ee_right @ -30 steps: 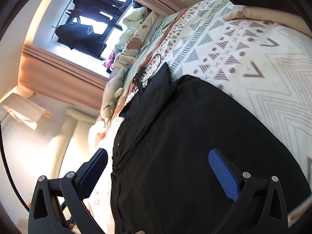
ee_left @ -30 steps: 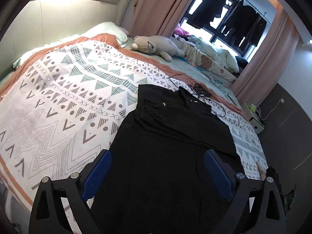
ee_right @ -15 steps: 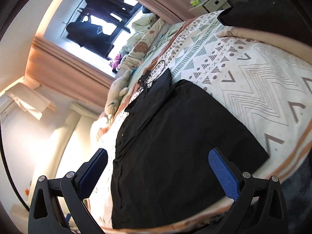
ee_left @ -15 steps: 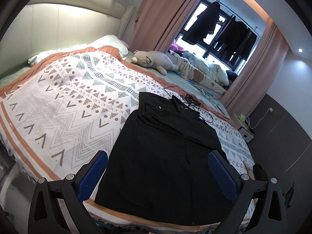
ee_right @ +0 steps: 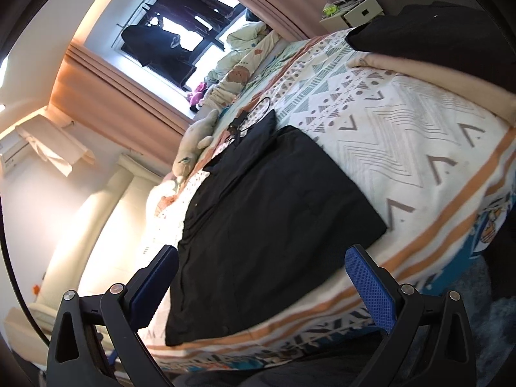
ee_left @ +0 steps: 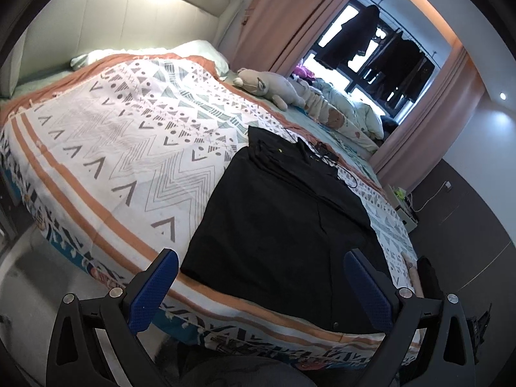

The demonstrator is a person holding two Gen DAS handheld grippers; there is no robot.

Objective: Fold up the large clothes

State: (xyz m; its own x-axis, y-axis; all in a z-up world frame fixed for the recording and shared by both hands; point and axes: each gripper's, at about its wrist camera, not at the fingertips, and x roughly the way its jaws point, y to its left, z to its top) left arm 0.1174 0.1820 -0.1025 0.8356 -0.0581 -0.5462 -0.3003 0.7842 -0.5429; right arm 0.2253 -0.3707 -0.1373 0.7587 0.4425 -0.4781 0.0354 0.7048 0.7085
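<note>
Lying flat on the patterned bedspread [ee_left: 135,148], the black garment [ee_left: 283,225] shows no legible writing.

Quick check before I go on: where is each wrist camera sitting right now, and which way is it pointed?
Left wrist: off the foot of the bed, level, looking up it over the black garment; the open left gripper shows.
Right wrist: same end, rolled sideways, facing the garment; the open right gripper shows.
Shared: garment, patterned blanket, plush toy, window.

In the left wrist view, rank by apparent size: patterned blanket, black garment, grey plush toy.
1. patterned blanket
2. black garment
3. grey plush toy; it lies farther from the camera, so its small look is partly distance.
</note>
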